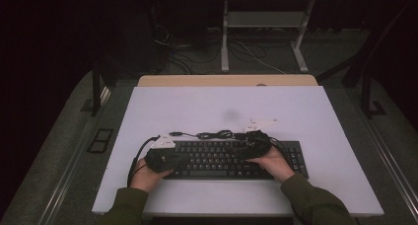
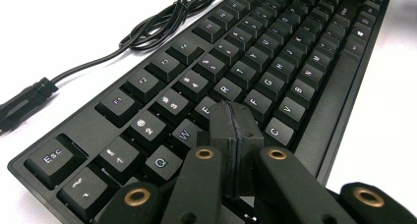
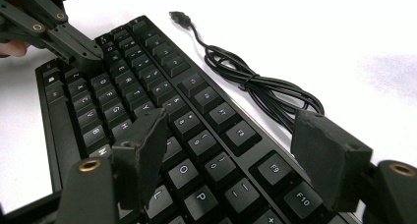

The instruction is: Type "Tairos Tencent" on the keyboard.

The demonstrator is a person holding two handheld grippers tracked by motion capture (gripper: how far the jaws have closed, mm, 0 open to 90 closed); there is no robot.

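Holding a gripper in each hand, a person leans in from 6 o'clock of the high view over a black keyboard (image 1: 231,159) that lies flat on the near half of the white table (image 1: 315,111). Closest on the person's left, the left gripper (image 2: 235,117) has its jaws pressed together with nothing between them, the closed tip poised over the letter keys around E and D, just above or touching them; I cannot tell which. On the other side the right gripper (image 3: 228,150) stands spread wide, one jaw over the middle letter rows and the other out past the function row at its 3 o'clock, gripping nothing. In the right gripper view the left gripper (image 3: 91,62) shows at 11 o'clock, its tip down among the keys at the far end of the board. Beyond the keyboard, at 12 o'clock of it, its black cable (image 1: 217,134) lies in a loose coil on the table, the USB plug (image 3: 179,17) free and unconnected. Judged from this, the work looks like key pressing at an early stage: the closed tip is placed as a poker, no key is visibly pushed down, and the right gripper has yet to take any part.
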